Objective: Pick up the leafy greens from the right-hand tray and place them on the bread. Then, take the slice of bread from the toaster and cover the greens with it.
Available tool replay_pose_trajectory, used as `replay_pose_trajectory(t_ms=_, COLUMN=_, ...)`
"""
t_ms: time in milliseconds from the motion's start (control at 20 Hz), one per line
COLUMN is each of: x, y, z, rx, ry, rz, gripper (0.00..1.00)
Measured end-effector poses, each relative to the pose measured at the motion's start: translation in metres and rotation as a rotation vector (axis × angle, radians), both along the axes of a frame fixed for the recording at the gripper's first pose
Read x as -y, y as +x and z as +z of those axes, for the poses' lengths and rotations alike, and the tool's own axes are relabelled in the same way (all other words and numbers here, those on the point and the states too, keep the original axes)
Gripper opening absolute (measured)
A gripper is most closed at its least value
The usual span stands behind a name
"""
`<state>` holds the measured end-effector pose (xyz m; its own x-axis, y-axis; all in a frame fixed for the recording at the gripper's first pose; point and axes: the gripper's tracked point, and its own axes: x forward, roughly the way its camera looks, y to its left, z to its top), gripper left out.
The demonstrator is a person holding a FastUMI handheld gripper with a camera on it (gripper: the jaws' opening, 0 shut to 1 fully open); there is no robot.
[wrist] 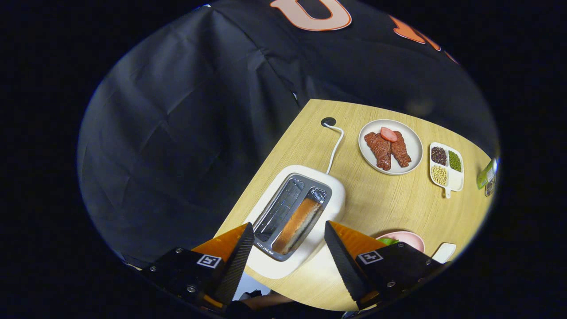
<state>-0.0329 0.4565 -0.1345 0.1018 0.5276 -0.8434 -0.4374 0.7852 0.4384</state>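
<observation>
Toaster (296, 217), white, on worktop (381, 204). Bread slice (297, 225) upright in toaster's right slot, crust edge exposed: likely light, soft, crushable; pinch gently across flat faces. Hand-held gripper (288, 248): fingers spread wide above toaster, grasping nothing.

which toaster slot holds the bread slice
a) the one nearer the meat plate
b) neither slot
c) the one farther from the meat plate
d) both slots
a: the bread slice stands in the slot of the toaster on the side toward the meat plate; the other slot is bare. The open gripper hovers over it, fingers apart.
</observation>
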Motion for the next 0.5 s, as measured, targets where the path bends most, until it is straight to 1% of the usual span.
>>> replay_pose_trajectory(t_ms=50, x=-0.002, y=0.001, z=-0.002, rx=-0.003, ry=-0.015, rz=-0.003, gripper=0.95)
replay_pose_trajectory(t_ms=350, x=-0.011, y=0.012, z=-0.025, rx=-0.037, ry=-0.1, rz=-0.043, gripper=0.81)
replay_pose_trajectory(t_ms=450, x=-0.009, y=0.013, z=-0.032, rx=-0.057, ry=-0.135, rz=-0.056, gripper=0.73)
replay_pose_trajectory(t_ms=500, x=-0.007, y=0.013, z=-0.034, rx=-0.066, ry=-0.152, rz=-0.059, gripper=0.67)
